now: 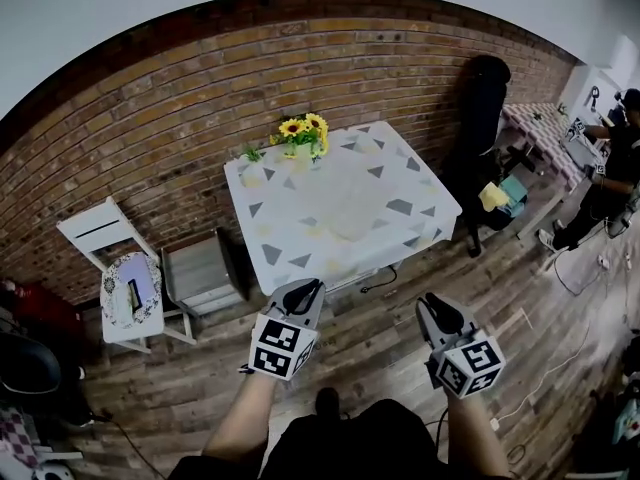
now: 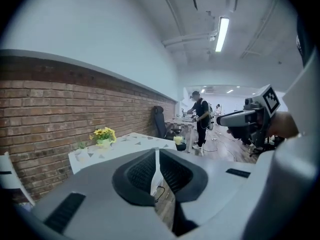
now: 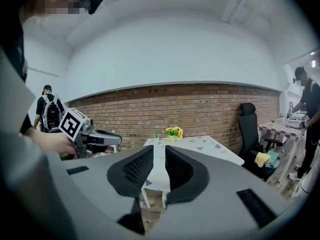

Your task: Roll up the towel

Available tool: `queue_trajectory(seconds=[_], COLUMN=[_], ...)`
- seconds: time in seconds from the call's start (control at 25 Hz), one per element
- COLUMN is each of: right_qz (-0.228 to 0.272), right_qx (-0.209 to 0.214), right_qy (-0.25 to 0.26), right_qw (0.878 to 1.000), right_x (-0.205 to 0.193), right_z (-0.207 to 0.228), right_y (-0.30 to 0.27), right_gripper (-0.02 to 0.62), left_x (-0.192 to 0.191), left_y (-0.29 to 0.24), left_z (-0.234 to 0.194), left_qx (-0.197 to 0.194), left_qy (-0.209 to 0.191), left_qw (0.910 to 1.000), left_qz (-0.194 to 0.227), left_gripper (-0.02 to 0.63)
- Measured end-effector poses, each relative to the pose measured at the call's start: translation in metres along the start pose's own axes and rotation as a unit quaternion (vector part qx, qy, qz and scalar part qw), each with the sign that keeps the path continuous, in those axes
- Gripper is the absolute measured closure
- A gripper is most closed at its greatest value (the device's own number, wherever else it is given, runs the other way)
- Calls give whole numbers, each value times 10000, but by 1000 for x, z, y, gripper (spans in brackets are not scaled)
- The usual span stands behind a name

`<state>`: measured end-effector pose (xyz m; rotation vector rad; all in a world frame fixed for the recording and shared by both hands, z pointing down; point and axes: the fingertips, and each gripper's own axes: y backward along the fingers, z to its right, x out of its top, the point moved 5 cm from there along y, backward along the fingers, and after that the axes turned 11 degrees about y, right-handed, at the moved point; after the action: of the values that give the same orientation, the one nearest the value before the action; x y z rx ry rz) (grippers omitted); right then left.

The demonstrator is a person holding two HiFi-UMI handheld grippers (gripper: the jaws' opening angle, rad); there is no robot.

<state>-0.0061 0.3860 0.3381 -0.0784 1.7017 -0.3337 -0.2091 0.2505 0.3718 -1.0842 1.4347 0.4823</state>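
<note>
Head view puts me at the approach step, I judge: the towel (image 1: 350, 216) lies on the surface (image 1: 275, 223) at twelve o'clock, well apart from my left gripper (image 1: 306, 288), jaws closed, and right gripper (image 1: 434, 305), jaws slightly parted and empty, so next I must reach its near edge.
</note>
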Motion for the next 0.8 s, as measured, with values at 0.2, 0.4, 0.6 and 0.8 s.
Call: queue_trajectory(seconds=[0.2,0.4,0.6,0.8], right_qz=[-62,-72,-35,-4], right_qx=[123,347,712,1119], right_qy=[-26,-14,-27,166], right_qw=[9999,9994,9975,9936], right_x=[0,-3,-5,-1], right_z=[15,36,71,123], right_y=[-31,-65,-110,-156], right_gripper=[508,508,508,506], left_x=[1,-2,6,21], left_y=[-24,-58,-98,-156], left_z=[-11,-16,-25,-33], left_qx=[-44,-33,172,485], left_qy=[-44,-75,-92,81], left_qw=[9998,9994,9987,9975], left_qz=[-162,-351,-473,-512], left_gripper=[584,584,584,584])
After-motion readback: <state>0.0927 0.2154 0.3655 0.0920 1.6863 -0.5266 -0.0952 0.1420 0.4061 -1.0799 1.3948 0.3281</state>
